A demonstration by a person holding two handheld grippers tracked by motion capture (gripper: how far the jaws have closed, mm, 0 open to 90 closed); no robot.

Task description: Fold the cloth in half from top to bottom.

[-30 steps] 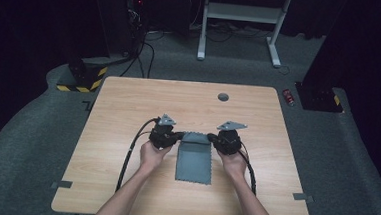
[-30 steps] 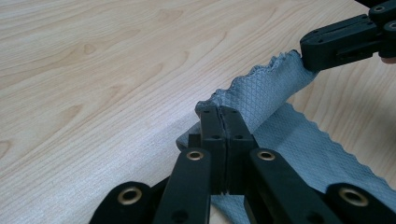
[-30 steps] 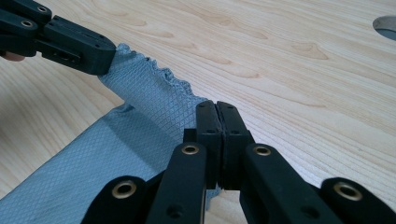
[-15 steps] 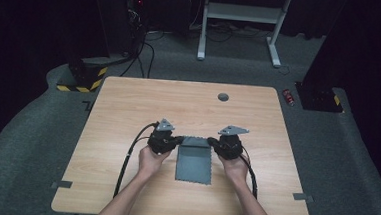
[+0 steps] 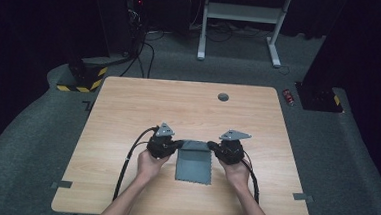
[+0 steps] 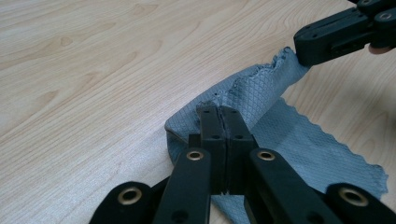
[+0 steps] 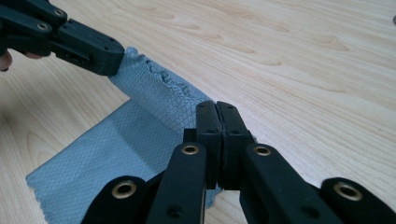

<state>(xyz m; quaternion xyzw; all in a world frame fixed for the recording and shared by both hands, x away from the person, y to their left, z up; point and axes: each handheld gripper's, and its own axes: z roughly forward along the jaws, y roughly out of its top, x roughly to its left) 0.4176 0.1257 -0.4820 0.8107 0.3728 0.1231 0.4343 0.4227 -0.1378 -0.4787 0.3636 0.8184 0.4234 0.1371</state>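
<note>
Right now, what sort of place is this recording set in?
Probably a lab or recording workspace, not a home: a bare wooden table on grey carpet, dark surroundings, cables running to equipment behind, and a yellow-black hazard-striped base beside it.

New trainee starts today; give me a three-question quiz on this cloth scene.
1. True or false: both grippers are shut on the cloth.
2. Which part of the cloth is lifted off the table? A) far edge B) near edge C) none
3. What small round thing lies near the table's far edge?

Key
1. True: left gripper and right gripper each pinch a far corner.
2. A; the near part lies flat.
3. A dark grey disc, apart from the cloth.
</note>
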